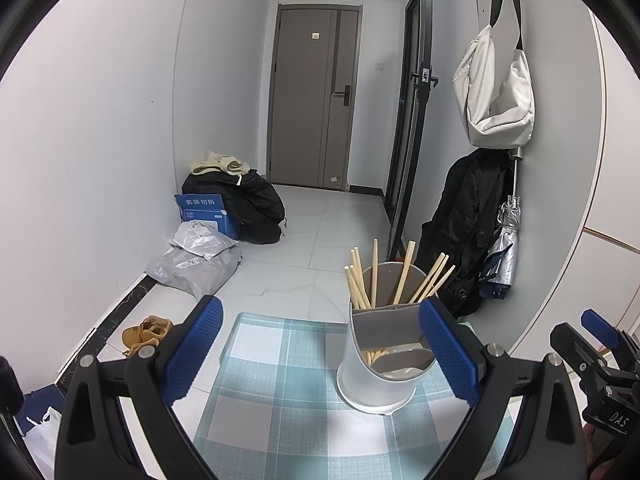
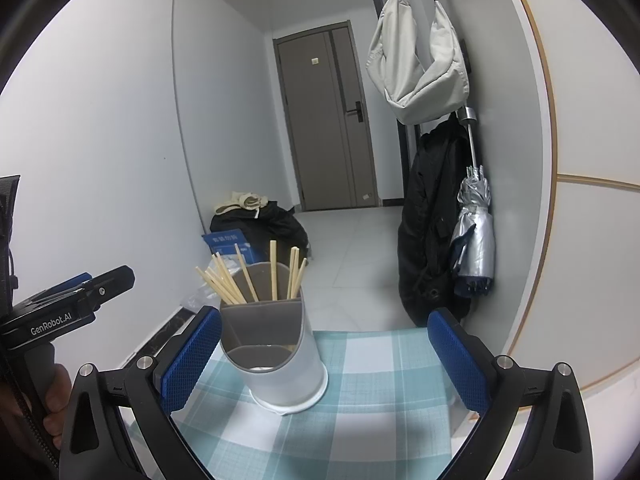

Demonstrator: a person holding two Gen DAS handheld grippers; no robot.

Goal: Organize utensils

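Observation:
A white utensil holder (image 1: 374,380) with grey inner dividers stands on the checked tablecloth (image 1: 280,400), toward the table's far edge. Several wooden chopsticks (image 1: 362,284) stick up from its back compartment; the front compartments look empty. My left gripper (image 1: 320,350) is open, its right blue pad beside the holder's rim, nothing between the fingers. In the right wrist view the same holder (image 2: 280,364) and chopsticks (image 2: 228,280) sit just right of the left blue pad. My right gripper (image 2: 326,358) is open and empty too. Each gripper shows at the edge of the other's view.
The table ends just behind the holder, with tiled floor beyond. A black coat (image 2: 432,220), a folded umbrella (image 2: 474,232) and a pale bag (image 2: 420,60) hang on the right wall. Bags and parcels (image 1: 224,216) lie on the floor at left. A hand (image 2: 52,396) holds the left gripper's handle.

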